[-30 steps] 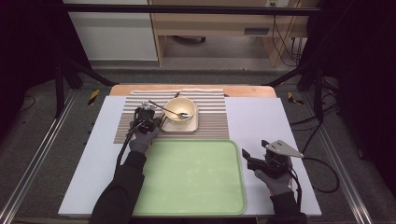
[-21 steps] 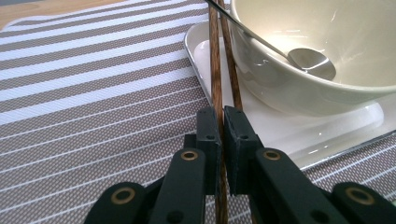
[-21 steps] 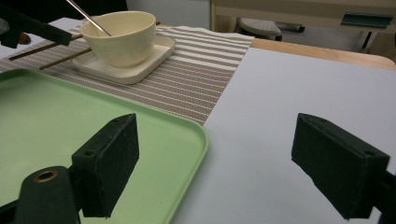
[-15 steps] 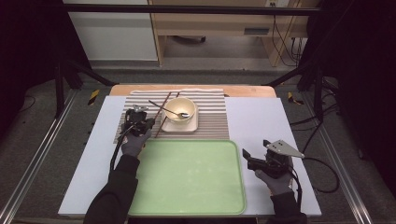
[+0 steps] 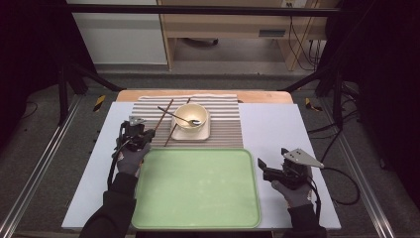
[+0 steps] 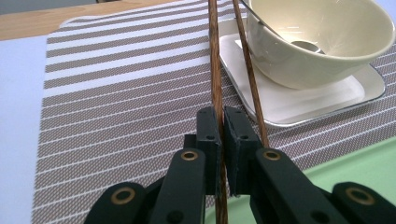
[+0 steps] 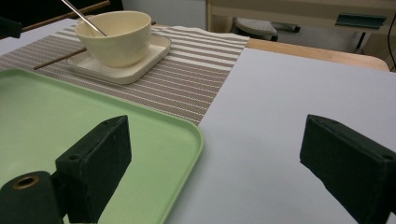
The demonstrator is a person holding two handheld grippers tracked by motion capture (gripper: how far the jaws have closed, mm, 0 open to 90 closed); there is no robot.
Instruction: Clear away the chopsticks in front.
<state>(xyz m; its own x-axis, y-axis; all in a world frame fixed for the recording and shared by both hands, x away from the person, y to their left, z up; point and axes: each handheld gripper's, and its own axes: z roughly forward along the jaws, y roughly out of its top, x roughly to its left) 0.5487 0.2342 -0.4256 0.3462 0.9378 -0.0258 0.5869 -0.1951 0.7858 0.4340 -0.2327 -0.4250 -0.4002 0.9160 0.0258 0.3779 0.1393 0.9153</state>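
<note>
Worktop (image 5: 267, 134): pale lavender-white surface, with a strip of bare wood along its far edge. Lying directly on it:
- green tray (image 5: 198, 188), empty, at the near centre, its near edge close to the worktop's near edge.
- striped brown-and-white placemat (image 5: 225, 126), just beyond the tray at the far centre, its near edge meeting the tray's far rim.

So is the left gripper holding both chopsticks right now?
No, the left gripper is shut on one chopstick, while the second chopstick lies outside its jaws, against the plate.
</note>
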